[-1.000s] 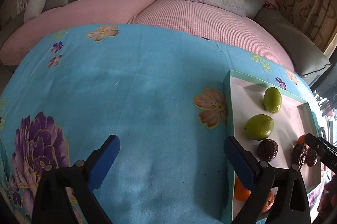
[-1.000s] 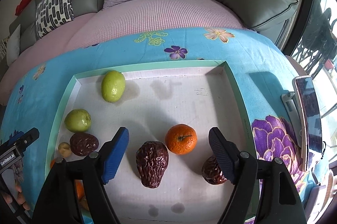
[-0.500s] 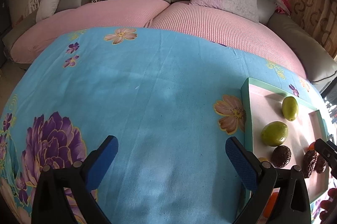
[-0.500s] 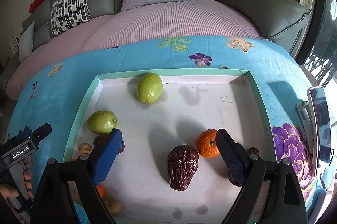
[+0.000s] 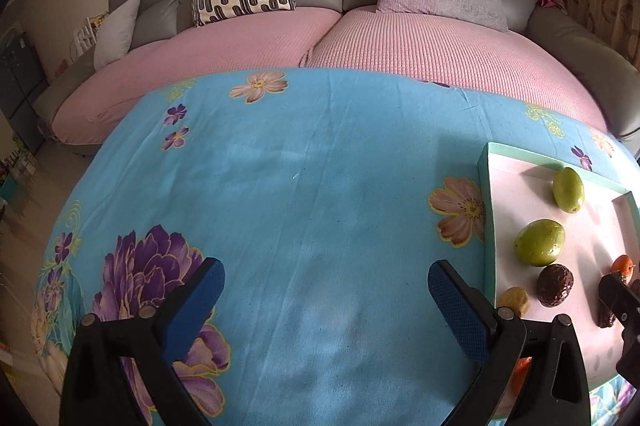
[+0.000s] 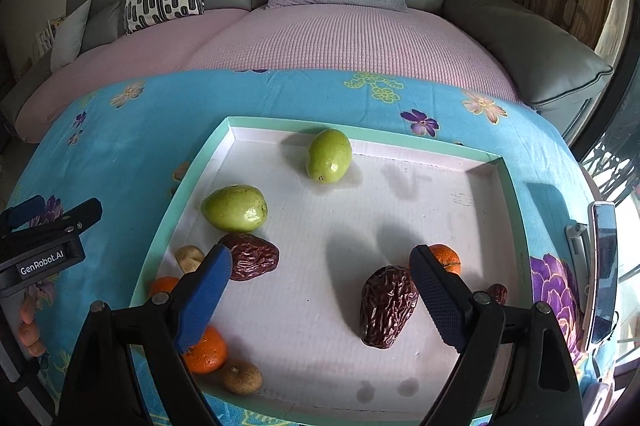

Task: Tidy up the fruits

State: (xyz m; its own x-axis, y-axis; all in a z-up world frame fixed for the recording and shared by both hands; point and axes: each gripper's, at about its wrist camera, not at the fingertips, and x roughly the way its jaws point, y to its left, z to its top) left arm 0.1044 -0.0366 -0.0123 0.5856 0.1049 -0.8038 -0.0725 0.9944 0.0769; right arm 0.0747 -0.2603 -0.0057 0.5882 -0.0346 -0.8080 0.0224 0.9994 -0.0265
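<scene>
Under both my grippers spreads the sky-blue flowered cloth [image 5: 304,185]; ahead of them, beyond its far edge, runs the grey sofa with pink knitted seat covers [image 6: 352,33]. Directly below my right gripper [image 6: 320,290] lies the shallow white tray with a mint-green rim [image 6: 505,169], which holds all the fruit I can see. My left gripper [image 5: 326,296] hangs over bare cloth, with the tray off to its right.

Both grippers stand wide apart and carry nothing.

Ahead of my right gripper sit two smooth green fruits, one [image 6: 329,155] near the far rim, the other [image 6: 234,207] toward the left rim. Just inside my right finger lies a large wrinkled dark-red date [image 6: 387,306]; a smaller wrinkled date [image 6: 252,256] rests just beyond my left fingertip. A small orange mandarin [image 6: 447,258] peeks from behind my right finger. Two more mandarins and two tan, nut-like fruits crowd the near-left corner.

I judge I am between picks, choosing a piece to group with its kind. The large date looks nearest: I would lower, centre it between the fingers, then close gently, since it may roll.
</scene>
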